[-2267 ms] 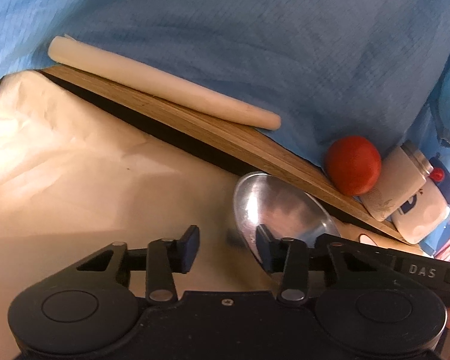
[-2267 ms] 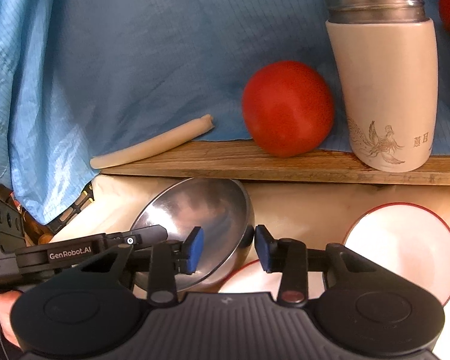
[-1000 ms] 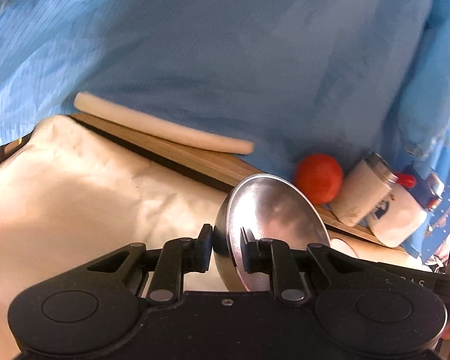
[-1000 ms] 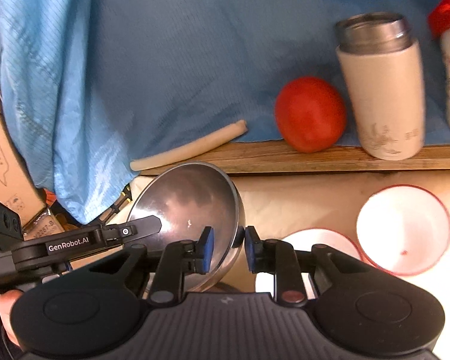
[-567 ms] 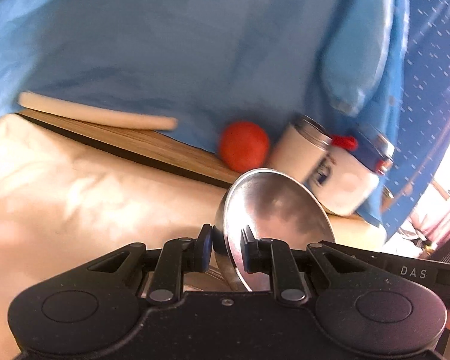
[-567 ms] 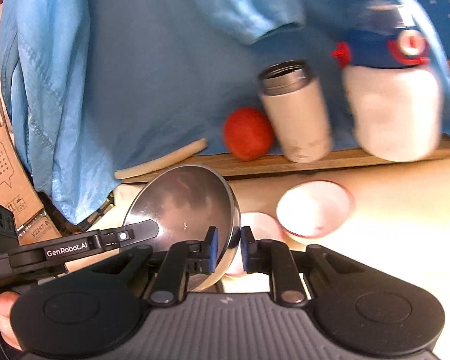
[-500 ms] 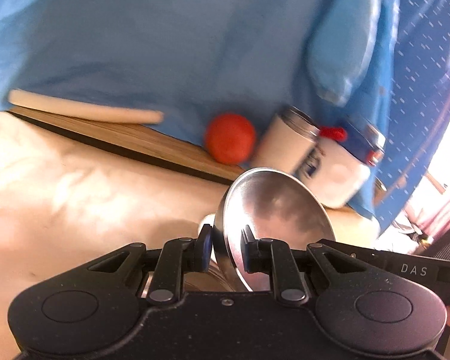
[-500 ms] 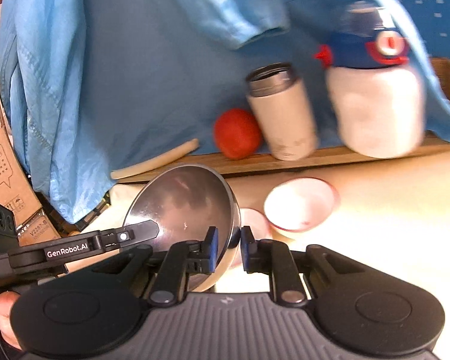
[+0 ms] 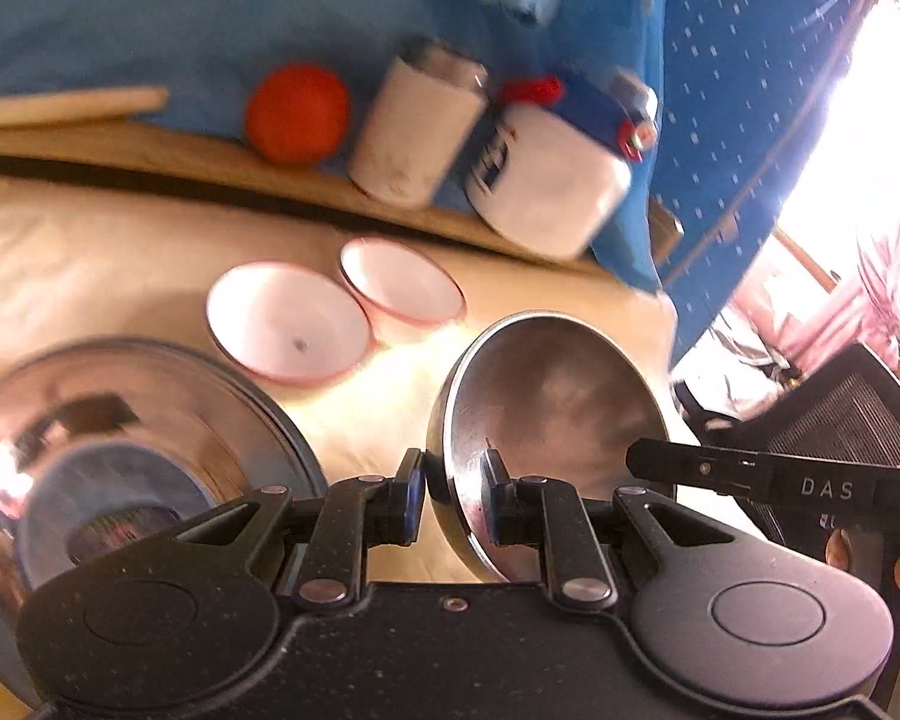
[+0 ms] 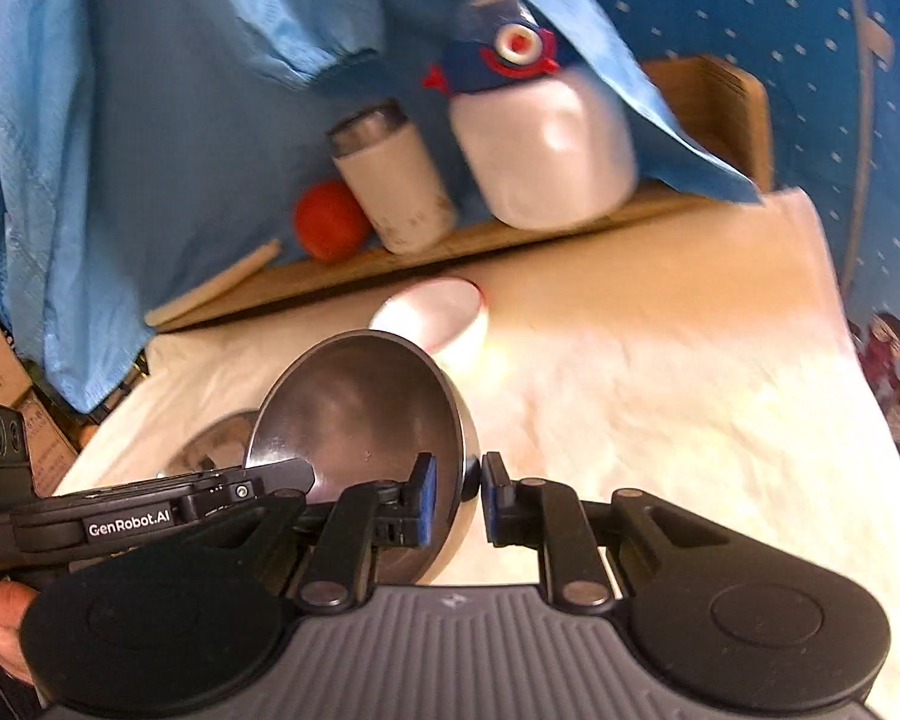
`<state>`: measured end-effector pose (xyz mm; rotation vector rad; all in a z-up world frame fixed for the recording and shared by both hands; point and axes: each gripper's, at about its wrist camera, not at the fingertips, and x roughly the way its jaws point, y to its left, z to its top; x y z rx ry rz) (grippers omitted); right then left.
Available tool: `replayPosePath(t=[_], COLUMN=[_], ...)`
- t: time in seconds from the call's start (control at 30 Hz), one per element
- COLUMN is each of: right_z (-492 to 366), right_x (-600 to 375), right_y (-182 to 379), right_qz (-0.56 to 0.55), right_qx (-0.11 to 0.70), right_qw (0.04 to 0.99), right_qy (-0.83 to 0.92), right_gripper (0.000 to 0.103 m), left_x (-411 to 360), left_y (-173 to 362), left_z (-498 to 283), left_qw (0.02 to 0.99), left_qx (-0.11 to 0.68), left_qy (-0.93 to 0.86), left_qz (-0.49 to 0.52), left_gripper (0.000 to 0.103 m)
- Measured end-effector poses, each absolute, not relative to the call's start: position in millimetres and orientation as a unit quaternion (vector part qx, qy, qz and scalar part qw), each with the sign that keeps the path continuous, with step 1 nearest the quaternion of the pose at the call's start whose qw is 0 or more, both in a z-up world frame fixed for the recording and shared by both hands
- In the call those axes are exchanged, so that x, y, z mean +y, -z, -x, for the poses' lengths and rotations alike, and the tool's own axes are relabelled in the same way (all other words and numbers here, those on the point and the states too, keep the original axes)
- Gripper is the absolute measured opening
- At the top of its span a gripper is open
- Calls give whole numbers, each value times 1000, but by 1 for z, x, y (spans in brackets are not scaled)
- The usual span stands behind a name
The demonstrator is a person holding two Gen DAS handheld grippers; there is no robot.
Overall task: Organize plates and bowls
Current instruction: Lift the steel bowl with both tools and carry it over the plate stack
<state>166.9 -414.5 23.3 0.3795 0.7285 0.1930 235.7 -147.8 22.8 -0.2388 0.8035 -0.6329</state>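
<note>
While two white bowls (image 9: 288, 321) and a larger steel bowl (image 9: 120, 450) sit on the cream tabletop (image 10: 660, 390) below a shelf (image 9: 150, 150) with a tomato (image 9: 297, 114), both the left gripper (image 9: 450, 495) and right gripper (image 10: 457, 495) clench the tilted, shiny small steel bowl (image 9: 552, 414) by opposite rims, held above the tabletop.

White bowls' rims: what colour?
Red, thin line round each white bowl; clearest in the left wrist view.

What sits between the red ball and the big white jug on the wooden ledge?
The white tumbler with a steel rim stands between the red ball and white jug; both wrist views show it.
</note>
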Motion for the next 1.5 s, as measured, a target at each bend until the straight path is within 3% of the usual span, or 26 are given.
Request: replayPosePath(t=[1.5], right_z=[-172], right_x=[-404], right_y=[-5], right_qz=[-180], right_qx=[406], right_qw=[888], right_qy=[-120], right_gripper=[21], left_x=[-136], left_y=[-10], left_z=[-226], left_qw=[844], left_qx=[430], left_qy=[310], left_qz=[83], left_gripper=[25])
